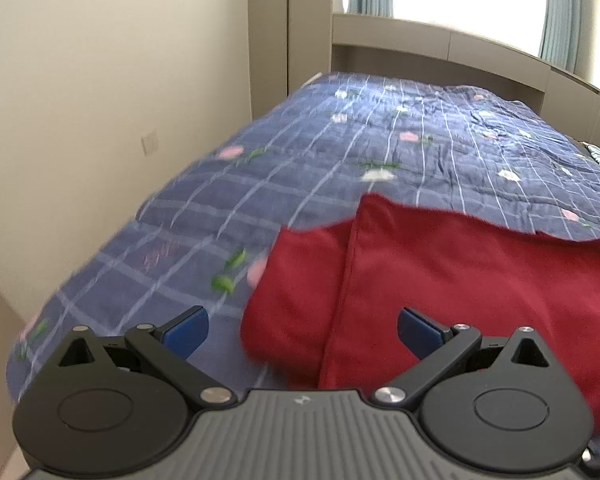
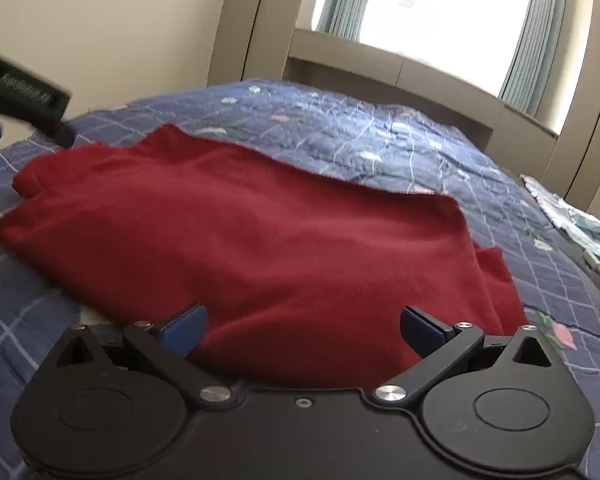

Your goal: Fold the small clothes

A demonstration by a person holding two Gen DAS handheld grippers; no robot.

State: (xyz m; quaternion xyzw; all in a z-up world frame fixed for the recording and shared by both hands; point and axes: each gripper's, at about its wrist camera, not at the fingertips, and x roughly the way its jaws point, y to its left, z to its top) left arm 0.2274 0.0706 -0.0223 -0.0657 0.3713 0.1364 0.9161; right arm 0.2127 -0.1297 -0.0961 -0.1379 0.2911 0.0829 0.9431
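Observation:
A dark red garment (image 1: 440,280) lies partly folded on a bed with a blue checked quilt (image 1: 340,148). In the left wrist view a folded layer overlaps a smaller flap at its left. My left gripper (image 1: 303,330) is open above the garment's near left edge, nothing between its blue pads. In the right wrist view the red garment (image 2: 260,232) spreads across the quilt (image 2: 380,136), with a small fold sticking out at its right. My right gripper (image 2: 303,330) is open over the garment's near edge and holds nothing. The other gripper's black body (image 2: 24,96) shows blurred at far left.
A beige wall (image 1: 80,80) runs along the bed's left side. A headboard shelf (image 1: 440,44) and a bright window with curtains (image 1: 556,8) stand at the far end. Light patterned cloth (image 2: 572,216) lies at the bed's right edge.

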